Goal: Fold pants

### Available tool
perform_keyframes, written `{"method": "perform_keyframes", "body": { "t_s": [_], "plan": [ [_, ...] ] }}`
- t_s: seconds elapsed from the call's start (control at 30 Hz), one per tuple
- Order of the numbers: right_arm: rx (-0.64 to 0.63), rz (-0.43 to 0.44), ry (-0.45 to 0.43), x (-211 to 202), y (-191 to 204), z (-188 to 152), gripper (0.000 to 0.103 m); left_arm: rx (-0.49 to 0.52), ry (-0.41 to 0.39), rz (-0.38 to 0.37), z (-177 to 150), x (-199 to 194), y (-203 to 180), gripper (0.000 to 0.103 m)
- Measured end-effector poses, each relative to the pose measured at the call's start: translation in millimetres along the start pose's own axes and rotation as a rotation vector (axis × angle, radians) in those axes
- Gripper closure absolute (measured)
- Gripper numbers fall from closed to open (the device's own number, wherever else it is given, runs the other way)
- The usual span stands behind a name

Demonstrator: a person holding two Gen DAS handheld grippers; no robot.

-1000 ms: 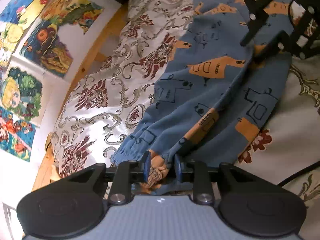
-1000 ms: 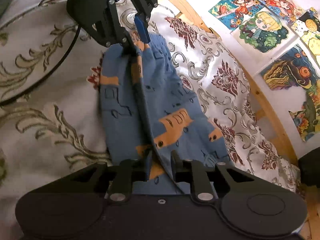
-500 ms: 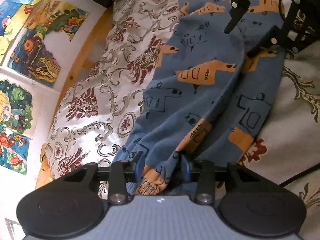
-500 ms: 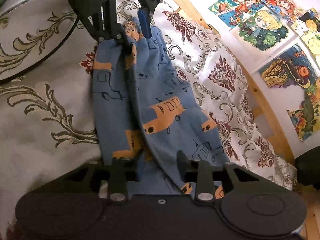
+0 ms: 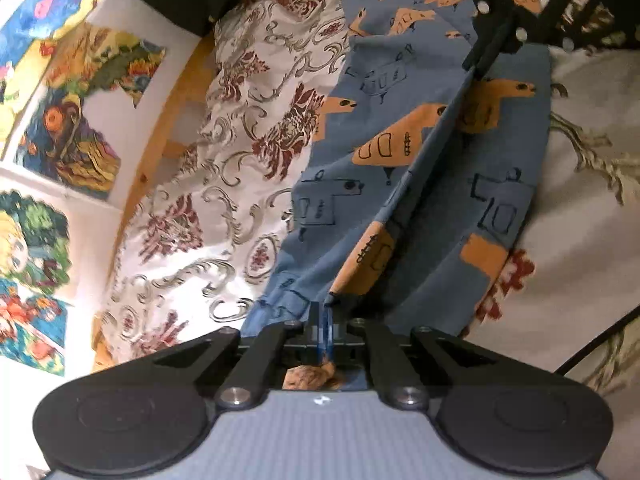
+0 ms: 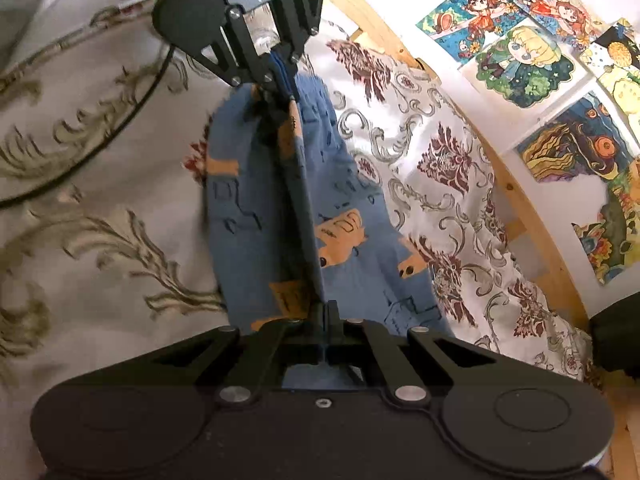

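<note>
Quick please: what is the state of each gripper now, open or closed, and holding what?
Left gripper: closed, pinching the cuff end of the blue pants.
Right gripper: closed, pinching the opposite end of the pants.

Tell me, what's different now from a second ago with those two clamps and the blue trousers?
Both clamps have closed. The left gripper and the right gripper, open around the cloth half a second ago, now pinch opposite ends of the pants, and the fabric between them has pulled into a taut ridge. The patterned bedspread and the drawings on the wall are as before.
</note>
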State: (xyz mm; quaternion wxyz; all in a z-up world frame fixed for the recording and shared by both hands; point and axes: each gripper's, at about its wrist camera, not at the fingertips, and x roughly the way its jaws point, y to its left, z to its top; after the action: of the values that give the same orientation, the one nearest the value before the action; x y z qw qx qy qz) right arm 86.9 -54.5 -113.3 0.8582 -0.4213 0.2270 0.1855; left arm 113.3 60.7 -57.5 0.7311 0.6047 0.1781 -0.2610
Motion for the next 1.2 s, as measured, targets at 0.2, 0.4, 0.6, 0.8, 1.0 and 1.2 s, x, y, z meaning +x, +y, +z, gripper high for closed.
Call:
{"method": "perform_keyframes", "body": {
  "t_s": [0.2,0.4,0.6,0.8,1.0,1.2],
  "plan": [
    [-0.028,0.039,0.012,-13.3,19.5,9.5,0.103,0.126,-0.028,0.055,-8.3,-9.8,-7.7,0.102],
    [-0.048,0.06,0.043,-9.2,30.6,6.6,0.103,0.232,-0.02,0.054,-13.1,-2.2,-27.2,0.102],
    [-0.04,0.072,0.037,-11.6,28.2,5.7,0.103,0.274,-0.012,0.027,-19.7,-0.9,-36.0,0.102],
    [-0.051,0.097,0.039,-14.3,32.2,4.6,0.103,0.293,0.011,0.0,-20.5,-0.8,-40.8,0.102],
    [-0.033,0.116,0.043,-8.3,33.9,-0.9,0.101,0.292,0.051,-0.083,-21.5,6.3,-44.0,0.101],
    [0.165,0.166,0.02,-32.8,-4.9,-5.2,0.065,0.183,0.087,-0.128,-14.2,-3.3,-25.6,0.084]
  ]
}}
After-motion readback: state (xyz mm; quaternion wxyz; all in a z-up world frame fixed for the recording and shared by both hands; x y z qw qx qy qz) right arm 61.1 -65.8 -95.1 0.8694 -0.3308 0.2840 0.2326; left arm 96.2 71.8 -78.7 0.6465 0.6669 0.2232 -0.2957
